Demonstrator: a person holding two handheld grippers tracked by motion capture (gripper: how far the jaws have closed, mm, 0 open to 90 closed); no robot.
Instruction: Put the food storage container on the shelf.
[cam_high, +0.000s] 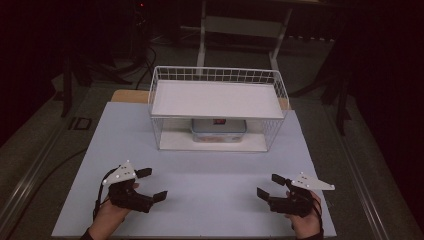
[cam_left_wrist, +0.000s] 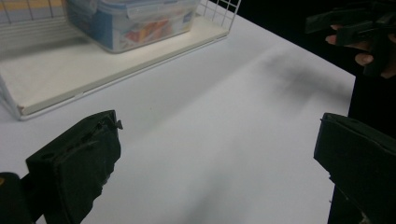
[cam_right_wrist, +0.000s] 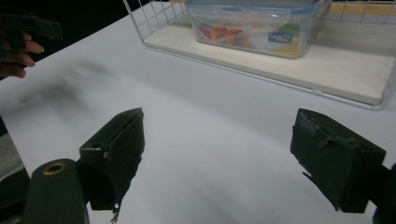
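Left gripper (cam_high: 151, 184): held low over the near left part of the desk (cam_high: 210, 200), jaws spread wide apart with nothing between them; pointed toward the middle of the desk.
Left gripper, own view (cam_left_wrist: 219, 154): two black jaws rise from the bottom corners, bare white desk (cam_left_wrist: 210, 140) between them.
Right gripper (cam_high: 270, 185): held low over the near right part of the desk, jaws likewise wide apart and empty; pointed inward toward the left gripper.
Right gripper, own view (cam_right_wrist: 219, 154): black jaws at both sides, bare desk surface (cam_right_wrist: 210, 140) between them.
Hands: left hand (cam_high: 107, 216) and right hand (cam_high: 306, 225) come in from the bottom edge, each wrapped around its gripper's grip.
Separation: the two grippers are well apart from each other and well apart from the rack.
Wire rack (cam_high: 217, 107): white, two levels, standing at the far middle of the desk; top shelf is a flat white board, open front faces the person.
Plastic box (cam_high: 218, 130): clear with a blue-rimmed lid, sits on the lower board of the rack, under the top shelf, about centred.
Plastic box, contents: colourful items show through the wall (cam_left_wrist: 135, 28) (cam_right_wrist: 252, 28); too blurred to say what.
Contact: neither gripper touches the box or the rack.
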